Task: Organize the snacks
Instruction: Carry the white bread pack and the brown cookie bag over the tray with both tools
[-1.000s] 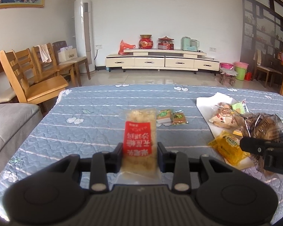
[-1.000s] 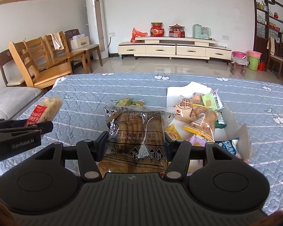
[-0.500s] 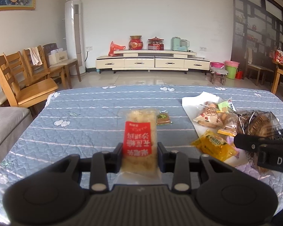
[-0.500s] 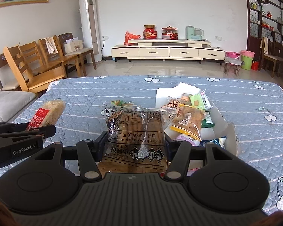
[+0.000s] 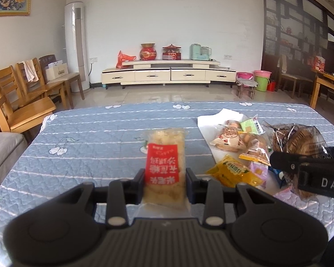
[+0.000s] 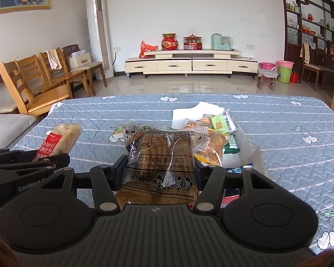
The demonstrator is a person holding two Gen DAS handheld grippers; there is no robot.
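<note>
My left gripper [image 5: 164, 178] is shut on a pale rice-crisp bar with a red label [image 5: 163, 164], held above the blue quilted table [image 5: 100, 138]. The same bar [image 6: 59, 140] and left gripper [image 6: 44, 160] show at the left of the right wrist view. My right gripper [image 6: 159, 171] is shut on a clear bag of brown biscuits [image 6: 162, 155], lifted off the table; that bag [image 5: 296, 140] appears at the right of the left wrist view. A heap of mixed snack packets [image 5: 238, 146] lies on white paper [image 6: 189, 111] on the table's right half.
A small green-and-brown packet [image 6: 118, 133] lies on the cloth behind the biscuit bag. Wooden chairs [image 6: 37, 84] and a grey sofa [image 5: 2, 151] stand left of the table. A TV cabinet [image 6: 189, 63] lines the far wall.
The left gripper has shifted across the table with its bar, so the snack heap sits nearer its centre. The right gripper holds its bag almost still.
</note>
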